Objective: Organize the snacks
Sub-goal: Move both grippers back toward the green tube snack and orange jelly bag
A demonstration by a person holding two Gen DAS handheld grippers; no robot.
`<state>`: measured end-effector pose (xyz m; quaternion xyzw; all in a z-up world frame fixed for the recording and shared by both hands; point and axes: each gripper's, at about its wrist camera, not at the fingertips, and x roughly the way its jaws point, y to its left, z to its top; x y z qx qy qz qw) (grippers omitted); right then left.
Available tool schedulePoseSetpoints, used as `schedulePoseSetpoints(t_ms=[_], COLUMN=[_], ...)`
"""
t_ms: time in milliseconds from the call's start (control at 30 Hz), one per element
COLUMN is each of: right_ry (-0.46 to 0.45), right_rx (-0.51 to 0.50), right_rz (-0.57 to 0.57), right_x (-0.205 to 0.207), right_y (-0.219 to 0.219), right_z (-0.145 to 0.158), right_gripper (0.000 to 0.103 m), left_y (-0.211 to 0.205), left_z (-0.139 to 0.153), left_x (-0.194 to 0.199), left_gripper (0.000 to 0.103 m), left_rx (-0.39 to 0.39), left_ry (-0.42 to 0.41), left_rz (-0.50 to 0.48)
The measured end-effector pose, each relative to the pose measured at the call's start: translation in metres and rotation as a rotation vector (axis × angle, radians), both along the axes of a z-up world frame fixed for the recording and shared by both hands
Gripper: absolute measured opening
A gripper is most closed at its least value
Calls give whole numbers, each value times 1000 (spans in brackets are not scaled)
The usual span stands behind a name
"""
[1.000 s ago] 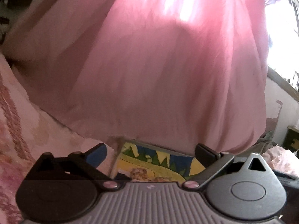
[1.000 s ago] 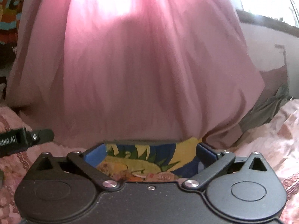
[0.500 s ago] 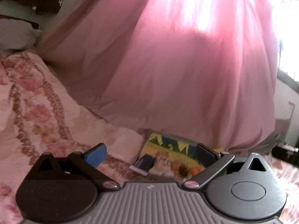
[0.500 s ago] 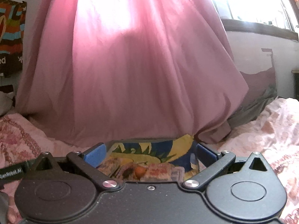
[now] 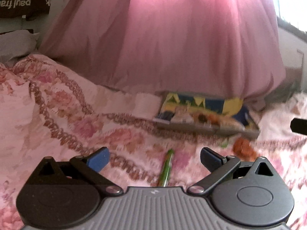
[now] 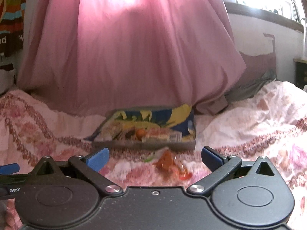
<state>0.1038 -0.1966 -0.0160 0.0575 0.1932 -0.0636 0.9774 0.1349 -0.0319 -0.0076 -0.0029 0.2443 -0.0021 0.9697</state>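
Hovering over the bed (image 6: pixel 249 115), the right gripper (image 6: pixel 154 158) has its jaws spread wide and empty, an orange snack wrapper (image 6: pixel 167 161) lying right between them, just short of the colourful tray (image 6: pixel 184 120). That wrapper looks light, crinkly, slippery; pinch it at a flat edge, gently. The left gripper (image 5: pixel 154 159) is spread too, a thin green packet (image 5: pixel 167 168) between its jaws, likely soft.

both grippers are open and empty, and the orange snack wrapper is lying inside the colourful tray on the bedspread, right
Not quite. The orange snack wrapper is not inside the colourful tray; it lies on the bedspread just in front of it, as the right wrist view shows. The left gripper and right gripper are indeed open and empty.
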Motion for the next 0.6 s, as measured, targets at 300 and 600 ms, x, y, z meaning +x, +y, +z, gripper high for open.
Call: schedulePoseSetpoints(t_ms=[300, 600], right_ry=[135, 238], right_rx=[9, -2], right_rz=[-9, -2], right_x=[-22, -19], right_y=[10, 17], right_z=[-22, -37], right_gripper=[102, 102], left_y=[-1, -1], left_z=[-12, -18], left_x=[-16, -13], left_gripper=[103, 103], left_rx=[34, 59], left_ry=[87, 142], left_rz=[9, 18])
